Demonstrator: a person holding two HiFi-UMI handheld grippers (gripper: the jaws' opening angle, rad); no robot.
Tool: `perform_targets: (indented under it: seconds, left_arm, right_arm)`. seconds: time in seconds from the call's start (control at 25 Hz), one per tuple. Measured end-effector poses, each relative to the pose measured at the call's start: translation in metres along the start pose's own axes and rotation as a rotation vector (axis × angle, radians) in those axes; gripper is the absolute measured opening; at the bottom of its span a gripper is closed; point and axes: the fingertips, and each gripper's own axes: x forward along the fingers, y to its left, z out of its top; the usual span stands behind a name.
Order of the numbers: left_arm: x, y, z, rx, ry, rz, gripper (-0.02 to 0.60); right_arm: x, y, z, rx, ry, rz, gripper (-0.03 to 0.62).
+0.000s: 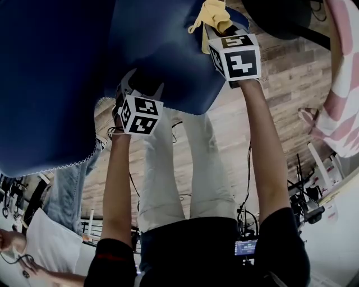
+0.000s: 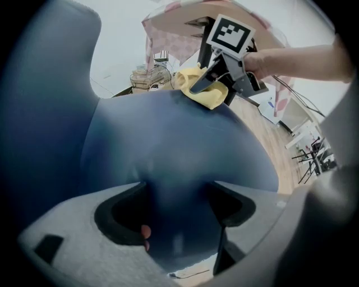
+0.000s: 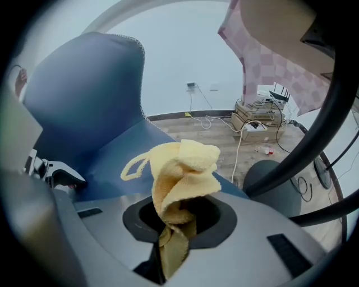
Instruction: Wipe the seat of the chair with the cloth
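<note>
The left gripper (image 2: 176, 218) is clamping the front edge of the blue padded seat (image 2: 168, 140) of the blue upholstered chair (image 1: 56, 73). Its jaws are pressing in from both sides on the blue fabric that fills the gap between them. In the head view this gripper (image 1: 137, 87) is reaching up to the seat's near rim, with its marker cube just below.

The right gripper (image 3: 179, 216) is holding the yellow terry cloth (image 3: 182, 174), its jaws closed tight on the cloth's lower, narrow end. The cloth is standing out of the jaws as a bunched, folded wad. Its long axis is running along the jaws and pointing away from the gripper toward the seat (image 3: 134, 146). A thin yellow loop is hanging off its left side over the blue fabric.

In the left gripper view the right gripper (image 2: 210, 84) is tilting down at the seat's far edge, and the cloth (image 2: 207, 95) is lying bunched against the blue surface there. In the head view the cloth (image 1: 213, 14) is sitting at the top, beyond the right gripper (image 1: 210, 28).

The chair's tall blue backrest (image 3: 84, 89) is rising at the left of the right gripper view. A wooden plank floor (image 1: 280, 84) is lying beneath.
</note>
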Motion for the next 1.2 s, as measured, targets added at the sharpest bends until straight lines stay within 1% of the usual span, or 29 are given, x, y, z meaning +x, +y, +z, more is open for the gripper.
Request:
perform_targets:
  seconds: [0.32,0.64,0.84,1.08,1.2]
  left_arm:
    - [-0.001,0.000,0.000,-0.002,0.008,-0.001,0.347]
    - [0.002,-0.002,-0.004,-0.005,-0.002,-0.002,0.347]
    - [0.002,-0.006,-0.002,-0.004,-0.005,-0.004,0.347]
    - [-0.001,-0.005,-0.003,-0.003,-0.016,-0.005,0.347]
    - [-0.001,-0.006,-0.003,-0.002,-0.022,-0.004,0.347]
  right_arm:
    - [-0.016,-0.027,-0.022,0.028,0.020,-0.046,0.072]
    - [-0.025,-0.043,-0.042,0.057,0.032,-0.077,0.074]
    - [-0.035,-0.056,-0.055,0.077,0.049,-0.121,0.074]
    - [-0.041,-0.059,-0.063,0.110,0.061,-0.156,0.073]
    - [-0.041,-0.058,-0.063,0.093,0.068,-0.172,0.072]
